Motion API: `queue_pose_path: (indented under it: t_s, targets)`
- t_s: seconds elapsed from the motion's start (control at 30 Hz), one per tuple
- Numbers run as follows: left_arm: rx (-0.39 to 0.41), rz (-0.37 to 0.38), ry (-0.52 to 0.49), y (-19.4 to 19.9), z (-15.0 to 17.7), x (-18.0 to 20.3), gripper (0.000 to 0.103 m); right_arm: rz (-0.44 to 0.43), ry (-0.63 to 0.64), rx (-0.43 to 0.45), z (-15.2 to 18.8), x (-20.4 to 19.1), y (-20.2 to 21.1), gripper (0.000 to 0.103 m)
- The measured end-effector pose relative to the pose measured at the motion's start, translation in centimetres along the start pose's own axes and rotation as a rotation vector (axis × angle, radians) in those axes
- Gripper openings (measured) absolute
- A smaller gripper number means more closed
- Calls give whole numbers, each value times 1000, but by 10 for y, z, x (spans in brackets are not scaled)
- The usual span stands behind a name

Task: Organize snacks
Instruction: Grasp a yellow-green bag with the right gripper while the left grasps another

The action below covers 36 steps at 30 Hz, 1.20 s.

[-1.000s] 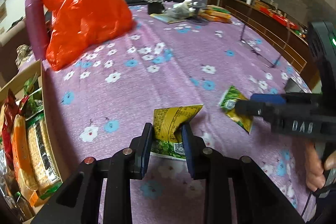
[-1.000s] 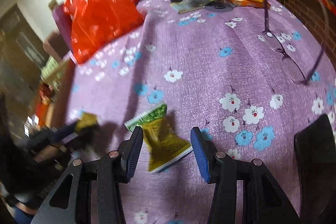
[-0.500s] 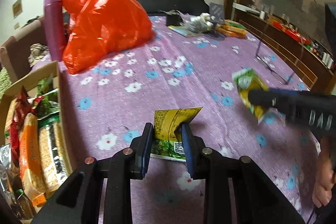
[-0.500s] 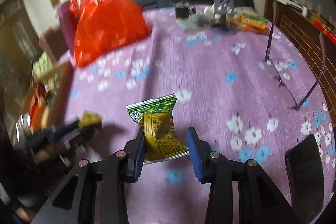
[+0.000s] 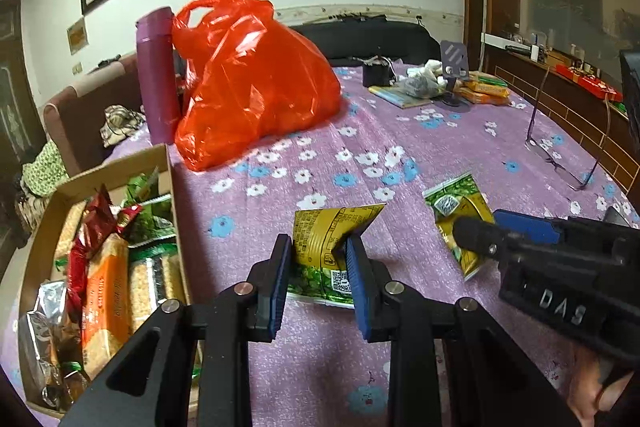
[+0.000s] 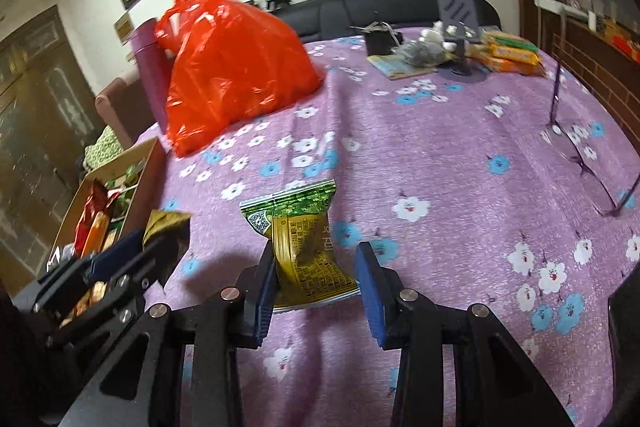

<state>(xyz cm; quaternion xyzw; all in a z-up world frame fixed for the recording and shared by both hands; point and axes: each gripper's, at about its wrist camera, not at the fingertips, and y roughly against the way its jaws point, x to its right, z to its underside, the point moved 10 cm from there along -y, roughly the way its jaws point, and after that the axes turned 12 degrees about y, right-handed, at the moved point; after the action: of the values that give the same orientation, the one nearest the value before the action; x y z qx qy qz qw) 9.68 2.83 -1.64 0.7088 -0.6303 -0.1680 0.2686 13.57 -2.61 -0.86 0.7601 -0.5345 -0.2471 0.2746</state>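
Observation:
A yellow-and-green snack packet (image 5: 328, 227) stands pinched between the blue pads of my left gripper (image 5: 318, 243), which is shut on it just above the purple flowered cloth. My right gripper (image 6: 315, 251) is shut on a second yellow-green packet (image 6: 300, 227), crumpled at its waist and lifted off the cloth. The left wrist view shows that packet (image 5: 460, 207) at the tip of the right gripper (image 5: 478, 231). At the left table edge sits an open cardboard box (image 5: 176, 227) holding several snack packs. It is seen again in the right wrist view (image 6: 150, 167), beyond the left gripper (image 6: 160, 235).
A full red plastic bag (image 5: 248, 79) and a purple flask (image 5: 156, 75) stand at the far left of the table. Glasses (image 6: 580, 147) lie at the right. A phone stand, a booklet and orange packets (image 5: 484, 91) crowd the far edge. A dark object (image 6: 624, 307) lies near right.
The right gripper's jaws narrowed onto the second packet and lifted it off the cloth. The left gripper tilted upward, its packet still held.

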Motion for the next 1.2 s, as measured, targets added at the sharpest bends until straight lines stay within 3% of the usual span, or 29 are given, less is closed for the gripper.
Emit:
queue_pose_path:
  t_s: [0.9,1.03,1.2]
  targets:
    - [54,-23,-31,8,-5,2,26,-11,8,49,-4,-5,9,41]
    - [33,-12,-24,5,-3,2,26,-10,-6,49,-4,-4,9,41]
    - [-38,52,55,-3,-1,-7,28,-15,-64,40,-2,5,9,41]
